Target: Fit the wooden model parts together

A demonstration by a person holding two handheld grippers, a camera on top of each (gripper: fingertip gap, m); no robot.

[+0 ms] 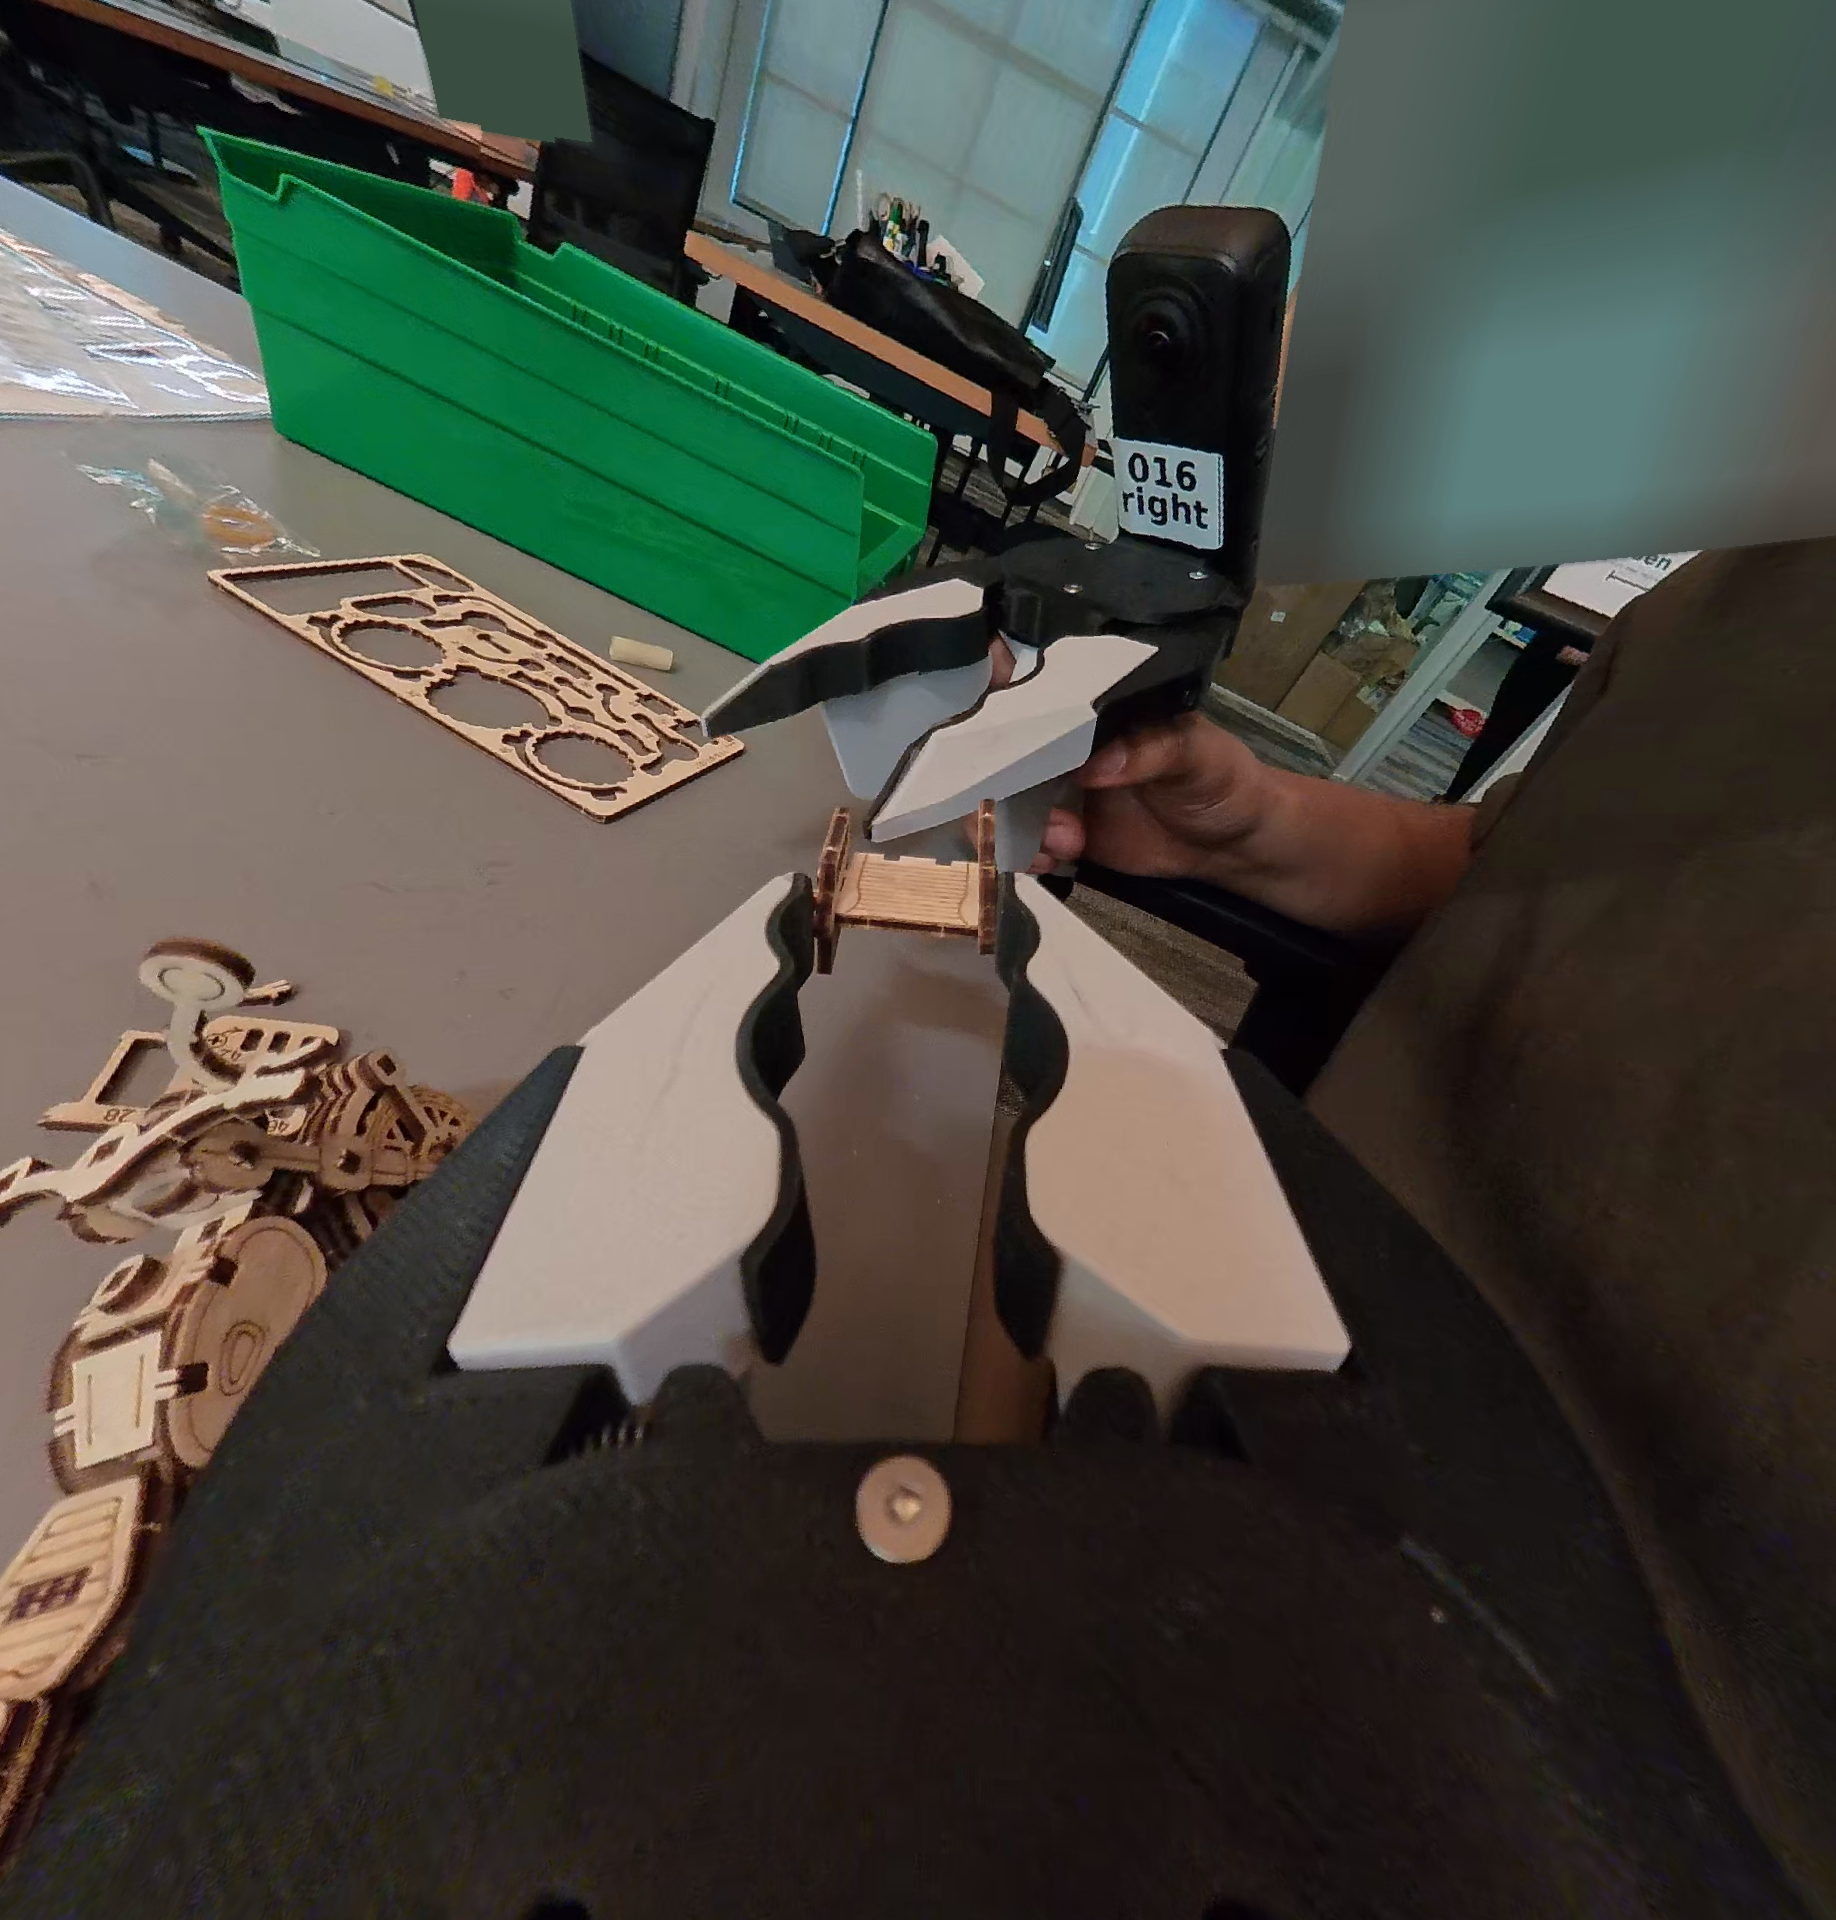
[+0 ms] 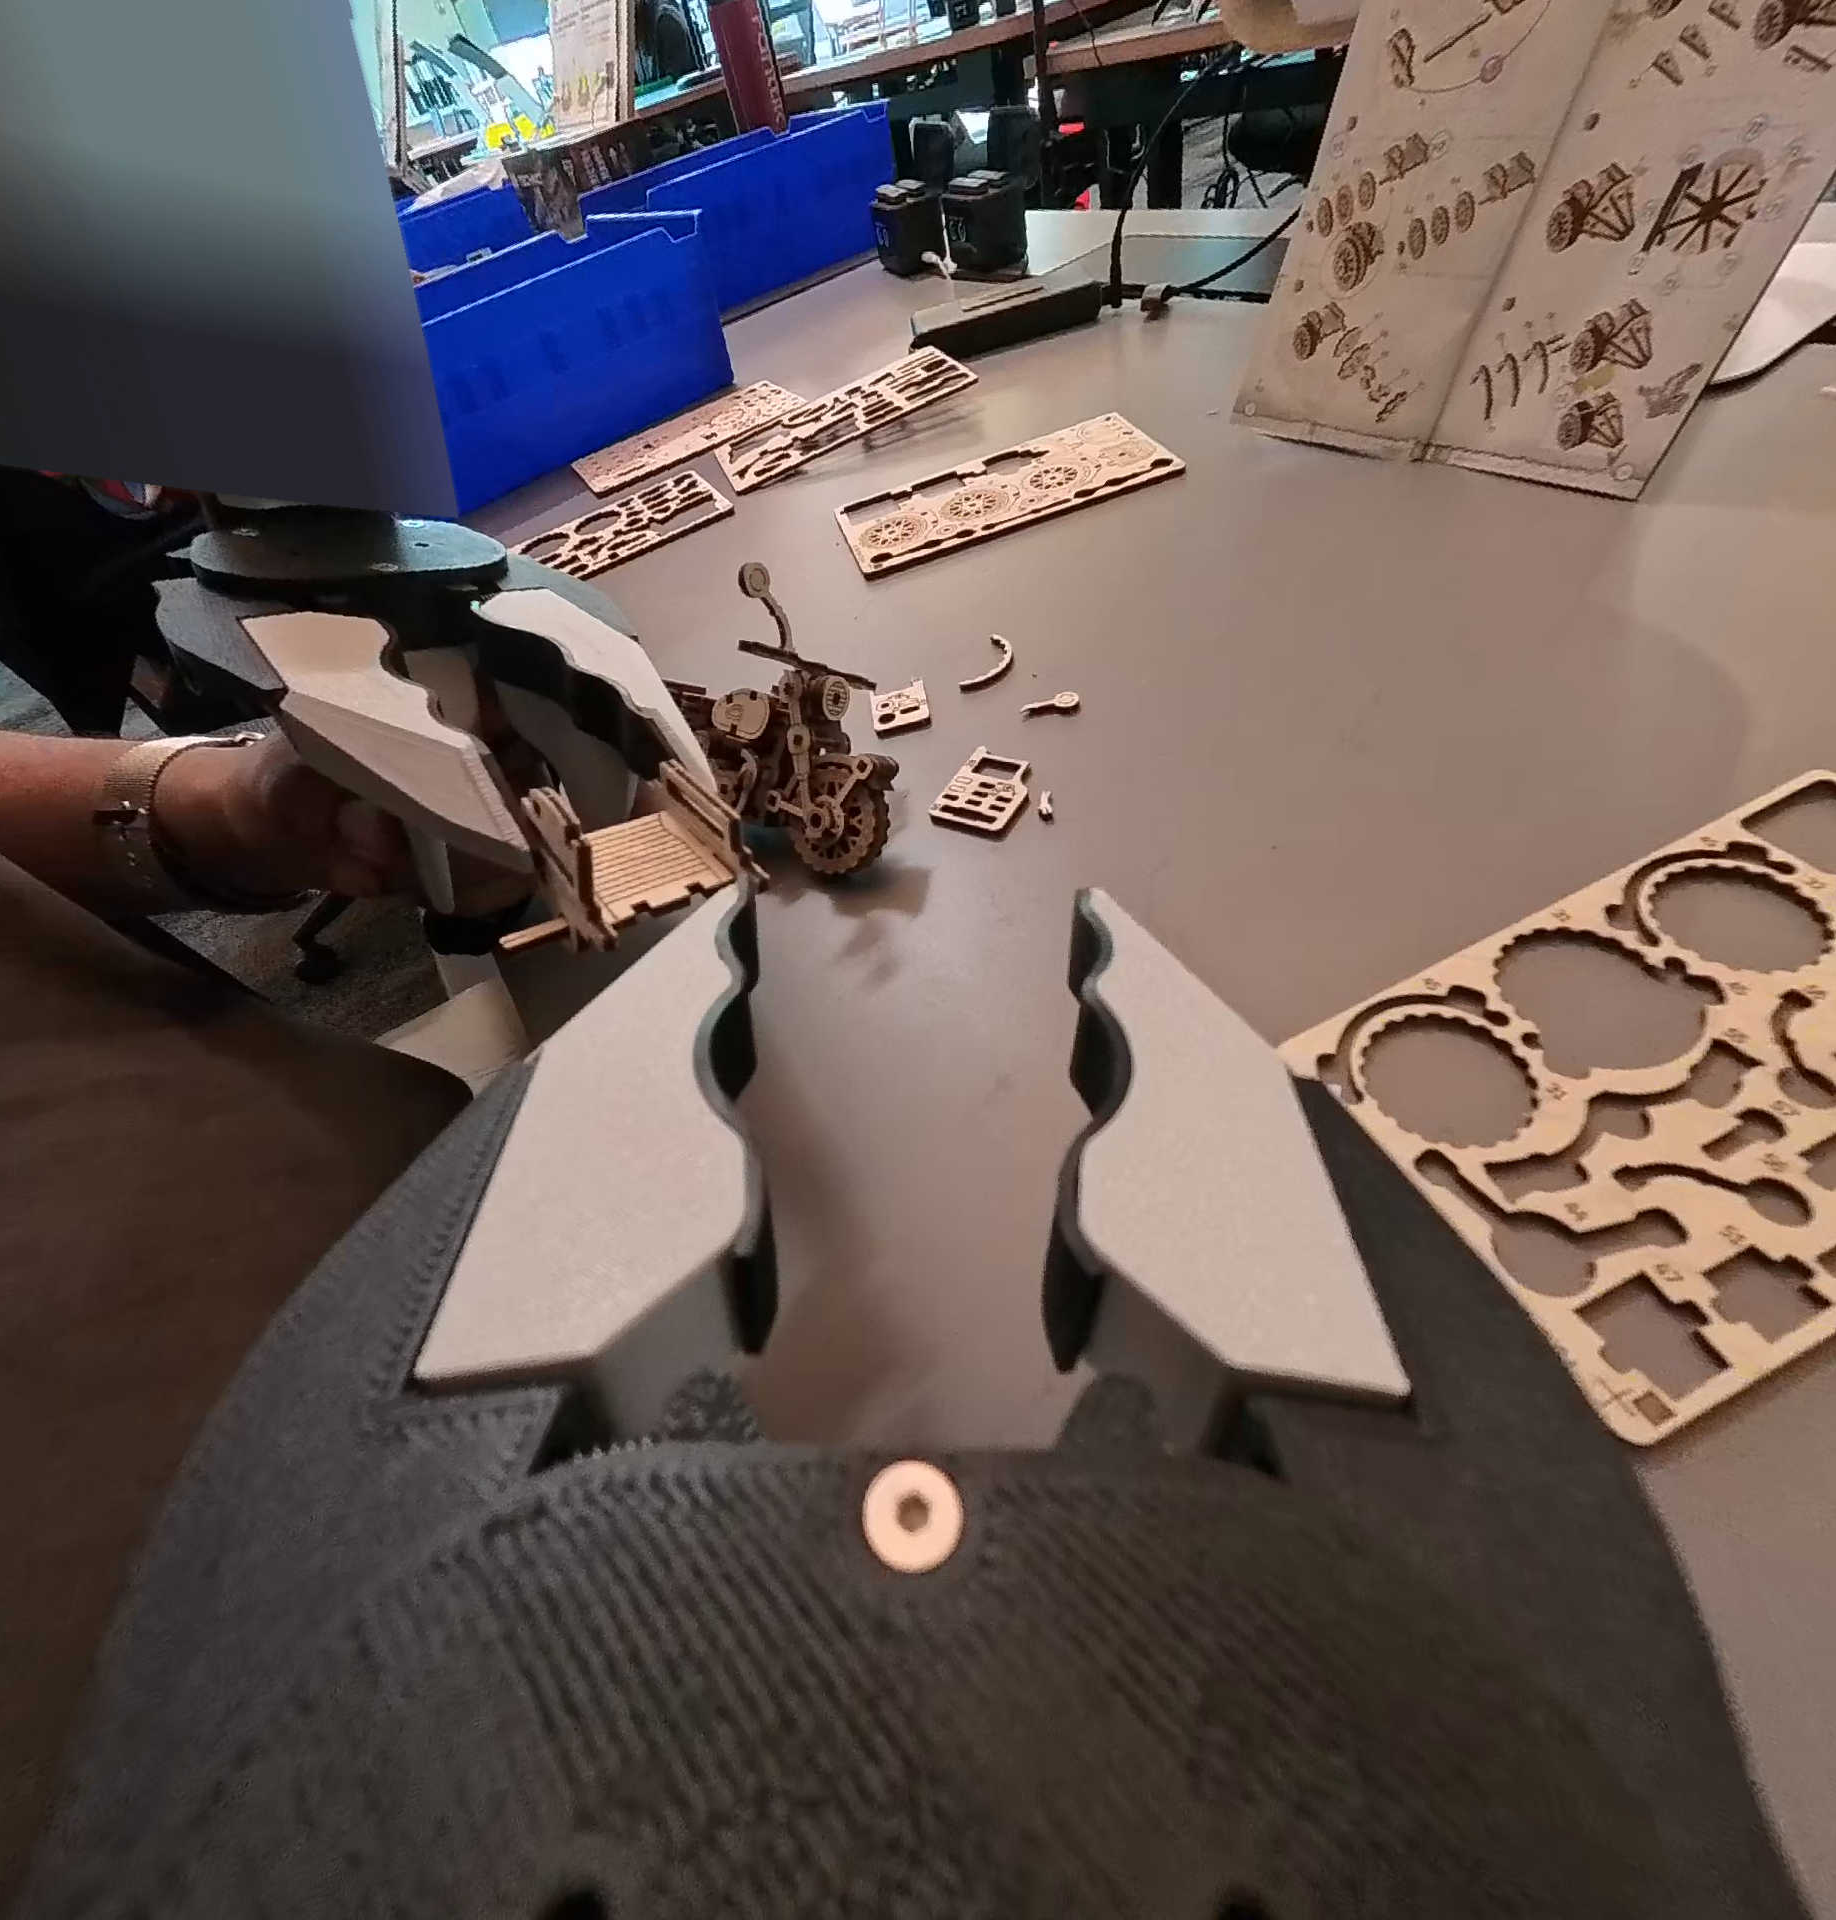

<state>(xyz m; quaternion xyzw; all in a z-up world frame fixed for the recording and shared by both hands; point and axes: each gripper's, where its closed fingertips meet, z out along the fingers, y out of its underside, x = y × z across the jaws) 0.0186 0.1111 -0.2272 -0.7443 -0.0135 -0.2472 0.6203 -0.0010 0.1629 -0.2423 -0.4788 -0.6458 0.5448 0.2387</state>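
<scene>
Gripper [image 2: 909, 925] above grey table [image 2: 1309, 727]

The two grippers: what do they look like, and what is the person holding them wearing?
Both the left gripper and the right gripper have pale grey wedge-shaped jaws with wavy black inner pads, on a ribbed black body with a silver screw. The right one carries an upright black camera with a white label. A metal mesh watch band sits on the left wrist; clothing looks dark brown.
</scene>
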